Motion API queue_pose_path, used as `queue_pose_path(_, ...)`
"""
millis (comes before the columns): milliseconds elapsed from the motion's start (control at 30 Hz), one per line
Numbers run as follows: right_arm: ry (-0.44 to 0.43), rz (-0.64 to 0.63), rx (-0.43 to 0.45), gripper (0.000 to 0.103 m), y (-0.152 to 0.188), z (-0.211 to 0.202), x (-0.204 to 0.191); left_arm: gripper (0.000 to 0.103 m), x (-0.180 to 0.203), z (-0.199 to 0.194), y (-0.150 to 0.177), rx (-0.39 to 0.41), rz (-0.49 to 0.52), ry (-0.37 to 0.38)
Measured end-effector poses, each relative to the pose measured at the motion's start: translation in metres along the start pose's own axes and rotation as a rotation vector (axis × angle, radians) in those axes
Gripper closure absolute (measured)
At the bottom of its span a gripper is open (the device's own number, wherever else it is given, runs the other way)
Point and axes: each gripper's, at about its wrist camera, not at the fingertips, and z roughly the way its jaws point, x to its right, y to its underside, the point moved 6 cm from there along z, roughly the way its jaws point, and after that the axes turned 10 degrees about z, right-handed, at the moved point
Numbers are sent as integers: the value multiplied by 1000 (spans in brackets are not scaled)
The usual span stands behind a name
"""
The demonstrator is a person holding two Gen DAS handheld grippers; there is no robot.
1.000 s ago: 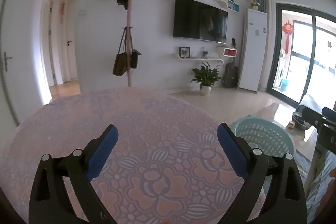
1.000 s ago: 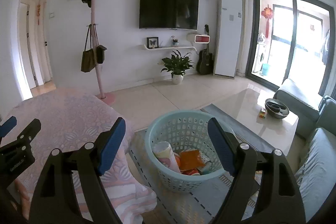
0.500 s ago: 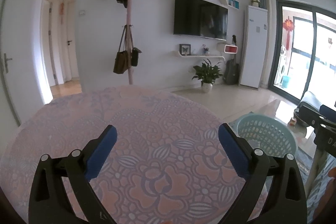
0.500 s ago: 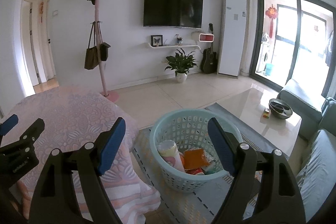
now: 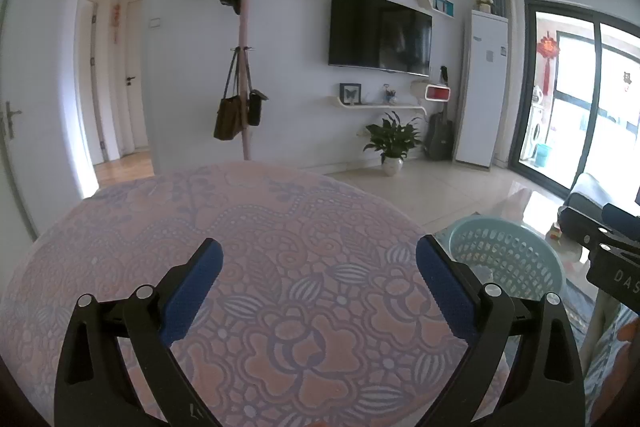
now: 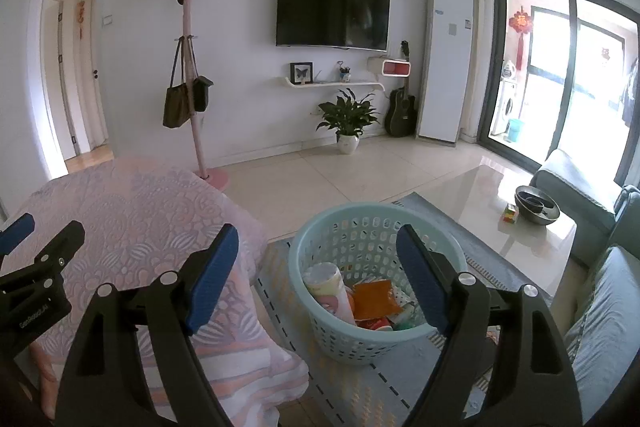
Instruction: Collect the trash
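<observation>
both hand-held grippers (image 5: 319, 269) (image 6: 317, 255) wide open, empty | risk: round pale-blue perforated plastic basket (image 6: 440, 327) tips if rim clipped

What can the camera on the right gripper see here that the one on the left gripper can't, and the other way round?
Only the right wrist view looks into the blue basket, showing an orange packet and other trash, plus the coffee table with its dark bowl. Only the left wrist view shows the whole patterned tablecloth, with nothing on it. Both show the television, potted plant, and open, empty grippers.
</observation>
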Motion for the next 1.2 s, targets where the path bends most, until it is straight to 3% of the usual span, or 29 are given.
queue_pose_path(1200,-6,-3,-4,23,4,4,-5,8,-1,1,1,0,-5,-4)
